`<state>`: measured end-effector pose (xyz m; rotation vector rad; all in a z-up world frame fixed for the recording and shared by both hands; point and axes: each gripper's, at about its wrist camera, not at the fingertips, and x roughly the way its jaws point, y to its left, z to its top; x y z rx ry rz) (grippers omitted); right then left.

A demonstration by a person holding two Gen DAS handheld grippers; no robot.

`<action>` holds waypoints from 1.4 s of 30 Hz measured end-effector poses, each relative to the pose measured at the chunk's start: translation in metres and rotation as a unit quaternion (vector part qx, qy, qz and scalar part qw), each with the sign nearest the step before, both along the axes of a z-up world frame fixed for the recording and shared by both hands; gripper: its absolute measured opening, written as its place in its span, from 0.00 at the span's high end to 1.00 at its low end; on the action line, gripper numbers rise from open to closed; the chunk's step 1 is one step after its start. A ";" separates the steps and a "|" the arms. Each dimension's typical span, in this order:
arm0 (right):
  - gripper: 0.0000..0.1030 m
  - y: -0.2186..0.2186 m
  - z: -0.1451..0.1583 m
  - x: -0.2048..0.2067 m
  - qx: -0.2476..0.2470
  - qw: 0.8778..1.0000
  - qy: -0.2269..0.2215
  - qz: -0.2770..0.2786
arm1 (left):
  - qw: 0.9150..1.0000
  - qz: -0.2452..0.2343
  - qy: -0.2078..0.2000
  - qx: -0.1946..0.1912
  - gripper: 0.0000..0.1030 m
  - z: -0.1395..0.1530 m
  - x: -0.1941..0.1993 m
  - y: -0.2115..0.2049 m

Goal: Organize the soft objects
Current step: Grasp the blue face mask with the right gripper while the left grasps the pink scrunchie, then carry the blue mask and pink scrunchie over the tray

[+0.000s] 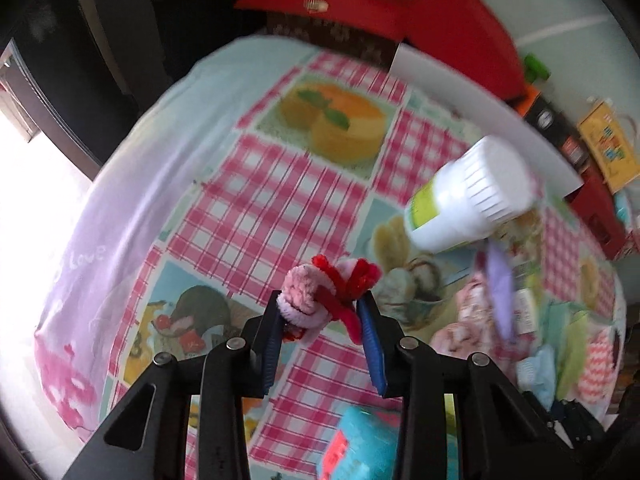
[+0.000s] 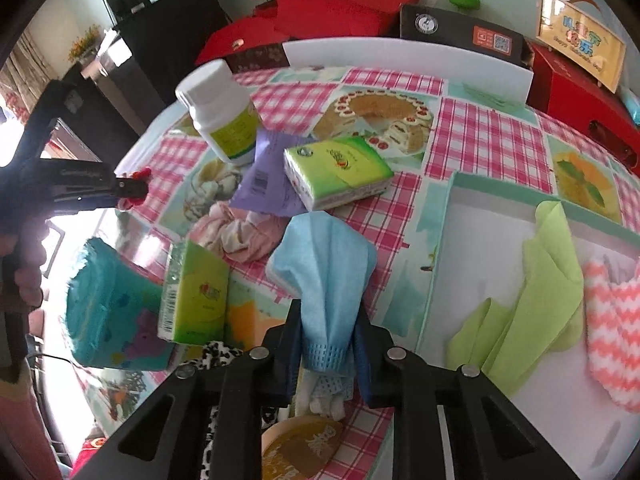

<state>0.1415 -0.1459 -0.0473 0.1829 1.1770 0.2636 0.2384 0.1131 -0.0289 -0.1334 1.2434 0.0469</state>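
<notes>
My left gripper (image 1: 322, 312) pinches a fuzzy pink and red toy (image 1: 320, 292) between its fingers, up above the checked table (image 1: 256, 200). My right gripper (image 2: 328, 340) squeezes a blue cloth (image 2: 324, 264) tight between its fingers, just beside the white tray (image 2: 436, 248). A green cloth (image 2: 536, 280) and a pink zigzag cloth (image 2: 612, 320) lie in that tray.

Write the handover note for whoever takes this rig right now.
Left gripper: shut on a pink and red pipe-cleaner bundle, above the table.
Right gripper: shut on a blue cloth, beside the tray.
Done: green cloth and pink zigzag cloth lie in the white tray.
Left: both held items, plus the pink crumpled cloth on the table. Tissue packs and white bottle lie among them.
</notes>
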 end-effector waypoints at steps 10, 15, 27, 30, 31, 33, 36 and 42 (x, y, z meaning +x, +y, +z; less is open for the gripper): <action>0.77 -0.018 0.047 -0.011 0.027 0.997 -0.064 -0.027 | 0.995 -0.028 -0.096 -0.022 0.64 0.073 -0.033 -0.043; 0.77 -0.031 0.068 -0.020 0.028 0.994 -0.091 -0.046 | 0.991 -0.049 -0.121 -0.042 0.64 0.089 -0.045 -0.073; 0.77 -0.083 0.089 -0.036 0.024 0.986 -0.117 -0.118 | 0.985 -0.112 -0.118 -0.063 0.64 0.086 -0.058 -0.149; 0.77 -0.101 0.092 -0.043 0.020 0.982 -0.122 -0.140 | 0.983 -0.132 -0.115 -0.062 0.64 0.082 -0.063 -0.168; 0.77 -0.105 0.093 -0.045 0.019 0.981 -0.122 -0.147 | 0.982 -0.140 -0.115 -0.061 0.64 0.081 -0.065 -0.173; 0.77 -0.119 0.095 -0.050 0.016 0.978 -0.124 -0.166 | 0.980 -0.154 -0.113 -0.059 0.64 0.079 -0.069 -0.185; 0.77 -0.140 0.097 -0.059 0.011 0.972 -0.126 -0.198 | 0.977 -0.176 -0.110 -0.056 0.64 0.076 -0.075 -0.202; 0.77 -0.177 0.100 -0.076 0.003 0.959 -0.127 -0.253 | 0.971 -0.210 -0.103 -0.049 0.64 0.070 -0.087 -0.229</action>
